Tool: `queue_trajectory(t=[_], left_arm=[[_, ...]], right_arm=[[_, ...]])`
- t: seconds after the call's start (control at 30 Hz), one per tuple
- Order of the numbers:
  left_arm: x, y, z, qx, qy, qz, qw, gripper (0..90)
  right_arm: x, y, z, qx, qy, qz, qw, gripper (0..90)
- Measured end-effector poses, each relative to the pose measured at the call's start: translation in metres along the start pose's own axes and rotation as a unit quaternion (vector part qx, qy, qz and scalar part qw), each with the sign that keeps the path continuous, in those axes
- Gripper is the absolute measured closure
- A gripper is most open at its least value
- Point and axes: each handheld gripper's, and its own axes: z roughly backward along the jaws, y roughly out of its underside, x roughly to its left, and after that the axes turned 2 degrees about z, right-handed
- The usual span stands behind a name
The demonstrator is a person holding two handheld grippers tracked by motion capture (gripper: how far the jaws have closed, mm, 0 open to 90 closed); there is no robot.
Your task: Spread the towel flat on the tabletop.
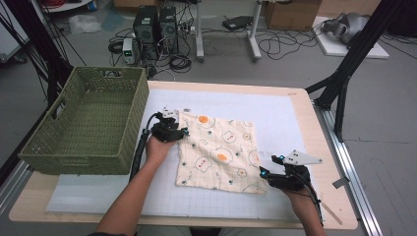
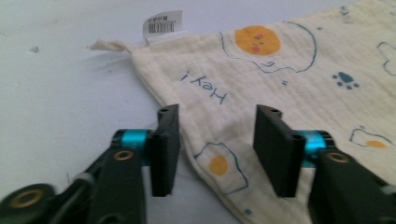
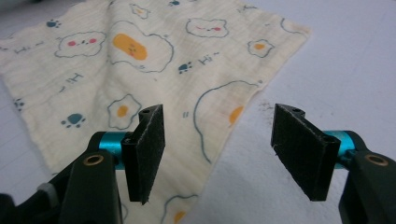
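A cream cloth (image 1: 219,152) printed with eggs, bears and paw marks lies spread flat on the white mat. My left gripper (image 1: 183,132) is open at the cloth's left edge near its far-left corner; in the left gripper view the jaws (image 2: 217,147) straddle that edge, with the cloth (image 2: 289,79) and its barcode tag (image 2: 162,23) beyond. My right gripper (image 1: 262,171) is open at the cloth's near-right corner. In the right gripper view the jaws (image 3: 219,151) stand wide apart over the cloth's edge (image 3: 140,70), nothing pinched.
A green woven basket (image 1: 59,147) stands on the table's left side, close to my left hand. The white gridded mat (image 1: 285,113) covers most of the wooden table. Cables, computer towers and boxes lie on the floor beyond the far edge.
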Motion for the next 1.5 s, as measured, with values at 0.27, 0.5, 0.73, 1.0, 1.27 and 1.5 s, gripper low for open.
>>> queue_trajectory(t=[0.27,0.5,0.73,1.0,1.27,1.5], left_arm=[[0.004,0.010,0.016,-0.024,0.011,0.022,0.9994,34.6],[0.002,0.007,0.027,-0.027,0.027,0.026,0.9989,32.5],[-0.008,0.007,0.028,-0.012,0.033,0.003,0.9994,33.0],[-0.009,0.010,0.025,0.013,0.029,-0.009,0.9995,34.3],[-0.009,0.023,0.028,0.014,0.027,-0.004,0.9995,36.8],[-0.011,0.023,0.031,0.020,0.053,-0.011,0.9983,43.4]], right_arm=[[-0.015,-0.008,-0.005,0.006,0.022,-0.001,0.9997,36.3],[-0.035,-0.026,-0.039,0.019,0.036,-0.011,0.9991,37.3],[-0.043,-0.046,-0.094,0.048,0.043,-0.016,0.9978,40.3],[-0.050,-0.060,-0.132,0.065,0.047,-0.032,0.9963,67.8],[-0.064,-0.060,-0.132,0.072,0.151,-0.045,0.9848,86.1],[-0.058,-0.066,-0.119,0.032,0.155,-0.044,0.9864,63.5]])
